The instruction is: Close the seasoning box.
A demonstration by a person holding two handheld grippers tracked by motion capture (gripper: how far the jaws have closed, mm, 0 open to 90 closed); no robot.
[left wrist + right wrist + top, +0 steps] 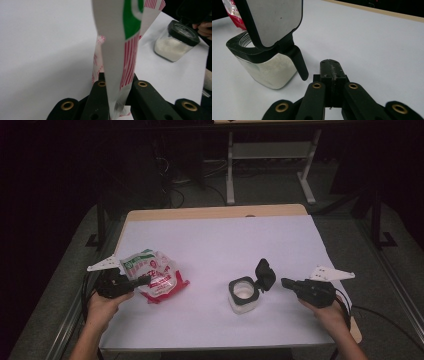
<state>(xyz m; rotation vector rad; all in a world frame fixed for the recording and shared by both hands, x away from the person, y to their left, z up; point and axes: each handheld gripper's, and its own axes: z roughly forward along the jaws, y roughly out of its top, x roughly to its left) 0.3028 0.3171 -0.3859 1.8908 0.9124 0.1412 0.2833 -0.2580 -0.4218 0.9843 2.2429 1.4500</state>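
Red-and-white bag (156, 277) lay at counter (225, 240) left, edge pinched flat in left gripper (142, 281) jaws. Open-lidded jar (243, 295) stood just short of right gripper (285, 282), jaws fully closed, empty. Advisable: lift bag slowly, mouth upward, before tipping over jar.

A crinkled plastic bag (156, 276), white with red stripes and a green mark, lies on the left of the desk (220, 245), one edge raised. Well to its right stands a square clear jar (243, 296) partly filled with white powder, its black hinged lid (265, 274) flipped open and upright.
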